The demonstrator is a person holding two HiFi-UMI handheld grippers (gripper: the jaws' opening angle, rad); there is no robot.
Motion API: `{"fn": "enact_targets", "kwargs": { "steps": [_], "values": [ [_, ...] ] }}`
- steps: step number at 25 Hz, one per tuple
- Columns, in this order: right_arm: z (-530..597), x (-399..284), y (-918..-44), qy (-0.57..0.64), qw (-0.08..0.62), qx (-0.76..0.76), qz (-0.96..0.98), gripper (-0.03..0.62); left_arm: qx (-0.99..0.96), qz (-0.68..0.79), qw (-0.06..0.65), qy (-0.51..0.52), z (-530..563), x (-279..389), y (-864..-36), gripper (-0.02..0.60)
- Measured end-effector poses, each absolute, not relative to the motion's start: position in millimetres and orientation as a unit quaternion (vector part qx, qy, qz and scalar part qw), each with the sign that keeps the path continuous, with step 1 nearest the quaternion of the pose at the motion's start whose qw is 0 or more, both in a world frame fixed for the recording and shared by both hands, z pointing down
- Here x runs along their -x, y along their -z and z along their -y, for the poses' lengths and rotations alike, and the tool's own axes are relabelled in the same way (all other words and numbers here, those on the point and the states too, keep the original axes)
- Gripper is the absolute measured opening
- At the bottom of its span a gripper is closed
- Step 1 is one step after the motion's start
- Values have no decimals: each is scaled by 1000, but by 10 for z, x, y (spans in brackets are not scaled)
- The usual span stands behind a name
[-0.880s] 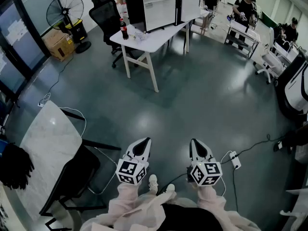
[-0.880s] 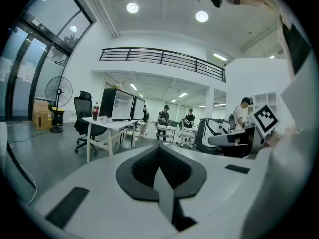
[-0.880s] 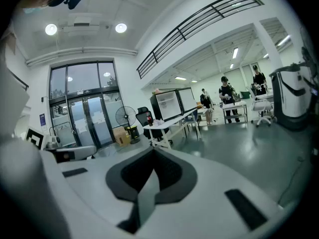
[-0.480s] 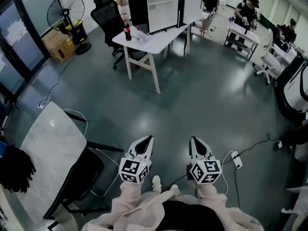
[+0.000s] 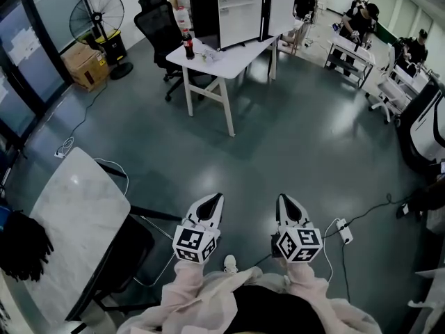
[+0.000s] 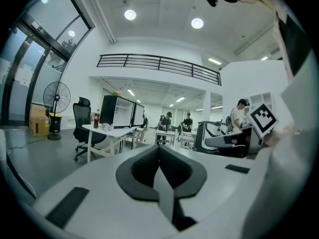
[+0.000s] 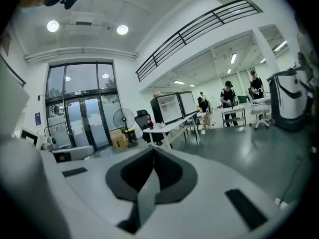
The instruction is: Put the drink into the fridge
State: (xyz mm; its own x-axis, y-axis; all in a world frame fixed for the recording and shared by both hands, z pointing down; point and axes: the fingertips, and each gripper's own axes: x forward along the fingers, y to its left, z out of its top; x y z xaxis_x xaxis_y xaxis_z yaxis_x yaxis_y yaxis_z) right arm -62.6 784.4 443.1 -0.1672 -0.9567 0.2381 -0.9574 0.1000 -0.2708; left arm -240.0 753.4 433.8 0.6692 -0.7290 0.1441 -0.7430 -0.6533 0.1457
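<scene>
The white table [image 5: 233, 53] stands well apart from the person, across the grey floor. A black fridge [image 5: 240, 18] sits on its far end, and a black office chair [image 5: 156, 21] stands behind its left corner. The left gripper [image 5: 216, 199] and right gripper [image 5: 283, 199] are side by side, well short of the table, each with its jaws pressed together on nothing. The cola bottle [image 5: 188, 46] stands upright on the table's left corner, near the fridge.
</scene>
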Motion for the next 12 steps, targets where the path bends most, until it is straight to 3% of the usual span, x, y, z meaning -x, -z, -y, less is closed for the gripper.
{"fn": "enact_targets", "kwargs": {
  "steps": [12],
  "values": [
    [-7736, 898, -4507, -187, -7, -650, 737, 12, -911, 398, 101, -37, -7498, 2605, -4420, 12]
  ]
}}
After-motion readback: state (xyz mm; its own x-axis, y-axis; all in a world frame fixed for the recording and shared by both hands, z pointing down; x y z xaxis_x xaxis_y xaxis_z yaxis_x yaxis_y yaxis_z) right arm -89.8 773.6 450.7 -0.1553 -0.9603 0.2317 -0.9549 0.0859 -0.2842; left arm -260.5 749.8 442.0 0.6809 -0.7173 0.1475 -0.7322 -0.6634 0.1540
